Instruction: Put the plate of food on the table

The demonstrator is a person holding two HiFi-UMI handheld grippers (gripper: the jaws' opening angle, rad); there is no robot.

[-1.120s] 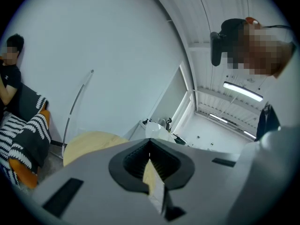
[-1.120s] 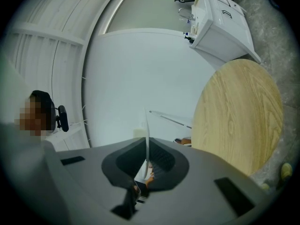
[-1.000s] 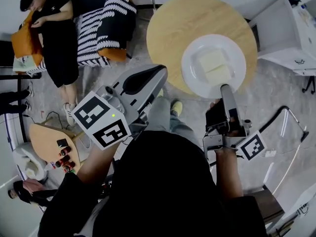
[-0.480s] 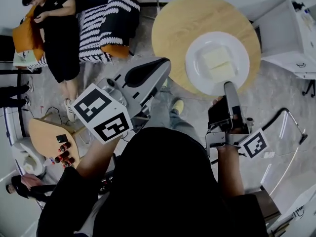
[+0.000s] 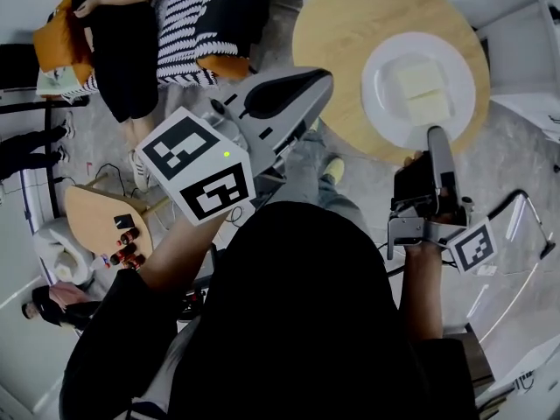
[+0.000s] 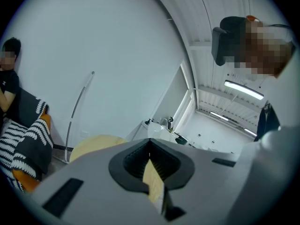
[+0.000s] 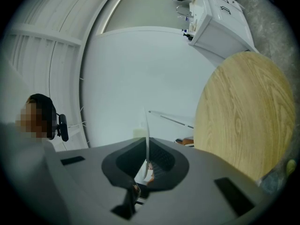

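- A person (image 5: pixel 122 59) lies on a striped sofa (image 5: pixel 188 20) at far left, beside an orange cushion (image 5: pixel 54 42).
- Dark bottles (image 5: pixel 127 245) stand on a wooden stand (image 5: pixel 87 221), near left.
- A white cabinet (image 5: pixel 529 51) stands far right.

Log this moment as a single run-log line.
right gripper: shut on plate rim | plate: carries food, over round table | left gripper: shut, empty

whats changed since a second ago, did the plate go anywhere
The right tool, shut on the rim, has carried the plate of food farther in over the round wooden table; the plate's near edge no longer overhangs the table's edge. The left tool came forward alongside it. Unchanged: the grip, the two pale slabs on the plate, and the left tool's shut jaws.
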